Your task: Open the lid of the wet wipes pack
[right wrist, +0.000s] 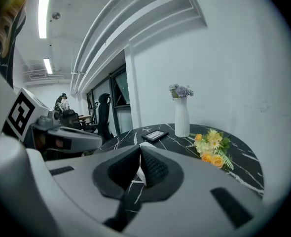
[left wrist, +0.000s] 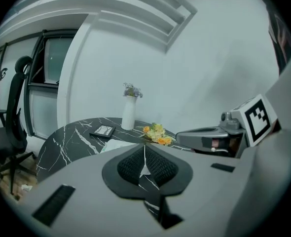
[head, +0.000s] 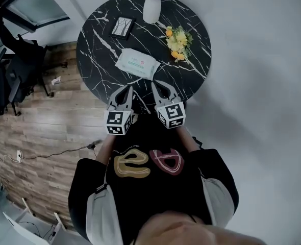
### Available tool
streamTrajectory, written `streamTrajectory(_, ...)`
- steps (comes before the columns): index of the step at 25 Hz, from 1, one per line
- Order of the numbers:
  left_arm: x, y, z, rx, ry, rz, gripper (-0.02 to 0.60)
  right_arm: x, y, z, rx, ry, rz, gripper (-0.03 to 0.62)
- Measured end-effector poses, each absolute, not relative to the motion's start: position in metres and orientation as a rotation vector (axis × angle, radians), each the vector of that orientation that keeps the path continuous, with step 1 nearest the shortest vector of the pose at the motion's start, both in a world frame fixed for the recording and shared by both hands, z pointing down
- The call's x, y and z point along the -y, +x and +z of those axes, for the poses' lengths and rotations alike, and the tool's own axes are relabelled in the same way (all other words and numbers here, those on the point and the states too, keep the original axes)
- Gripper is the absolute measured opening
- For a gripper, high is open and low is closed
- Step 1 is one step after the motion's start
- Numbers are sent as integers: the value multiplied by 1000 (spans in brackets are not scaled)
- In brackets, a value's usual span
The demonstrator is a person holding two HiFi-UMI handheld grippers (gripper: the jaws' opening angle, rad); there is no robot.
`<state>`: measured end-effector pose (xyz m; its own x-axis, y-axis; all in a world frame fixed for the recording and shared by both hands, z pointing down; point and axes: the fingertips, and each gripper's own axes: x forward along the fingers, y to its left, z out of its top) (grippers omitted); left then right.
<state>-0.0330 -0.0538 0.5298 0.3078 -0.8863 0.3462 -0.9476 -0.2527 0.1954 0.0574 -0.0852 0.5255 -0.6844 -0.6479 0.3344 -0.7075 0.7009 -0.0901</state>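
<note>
One wipes pack [head: 136, 64] on black marble table [head: 97, 45]; wooden floor [head: 43, 131].

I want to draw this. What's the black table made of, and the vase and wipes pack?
The table looks like black marble or a marble-look top, from its white veins. The vase is probably matte ceramic, plain smooth white. The wet wipes pack seems soft plastic film, pale and slightly puffy.

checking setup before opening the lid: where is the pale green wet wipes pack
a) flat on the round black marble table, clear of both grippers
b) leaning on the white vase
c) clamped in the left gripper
a: the pale green wet wipes pack lies flat on the round black marble table, left gripper and right gripper short of it.
</note>
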Motion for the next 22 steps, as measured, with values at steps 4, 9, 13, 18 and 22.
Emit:
streamTrajectory(4, 69, -31, 527, 1698, 2203, 235, 18, 101, 59, 527, 2638, 1020, 293, 12)
streamTrajectory(9, 79, -37, 530, 1726, 2168, 249, 18, 109, 54, 529, 2634, 968, 277, 12)
streamTrajectory(13, 88, -46, 529, 1744, 2154, 256, 18, 113, 45, 527, 2633, 934, 253, 12)
streamTrajectory(18, 100, -54, 533, 1716, 2163, 282, 18, 124, 36, 525, 2620, 942, 244, 14)
streamTrajectory(22, 112, -61, 536, 1684, 2175, 309, 18, 132, 31, 529, 2585, 962, 265, 14)
